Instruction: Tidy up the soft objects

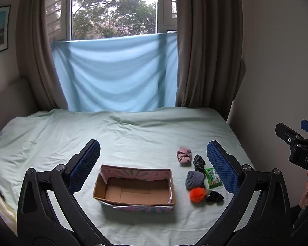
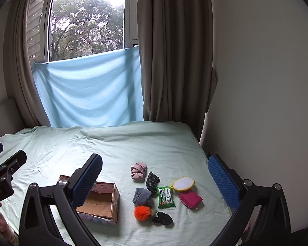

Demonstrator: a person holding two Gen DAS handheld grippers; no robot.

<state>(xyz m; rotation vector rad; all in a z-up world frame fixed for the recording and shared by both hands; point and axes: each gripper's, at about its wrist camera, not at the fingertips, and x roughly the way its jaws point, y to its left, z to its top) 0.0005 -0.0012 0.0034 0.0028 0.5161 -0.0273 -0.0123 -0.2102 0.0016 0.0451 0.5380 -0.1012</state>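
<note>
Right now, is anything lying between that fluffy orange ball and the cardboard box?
Nothing visible does. The orange pom-pom lies just to the right of the cardboard box, with only bare green sheet between them. The box is open-topped and looks empty. Both grippers hang above the bed, open.

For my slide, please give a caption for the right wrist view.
Open right gripper above the bed, with soft items beside an empty cardboard box.

Matt, wrinkled cloth covers the bed [image 2: 113, 143]. The box [image 1: 133, 188] is plain brown cardboard inside, printed paper outside. The wipes packet [image 2: 166, 197] looks glossy plastic, the orange pompom [image 2: 142, 212] fluffy, and the gripper pads [image 1: 222, 168] bumpy blue rubber.
</note>
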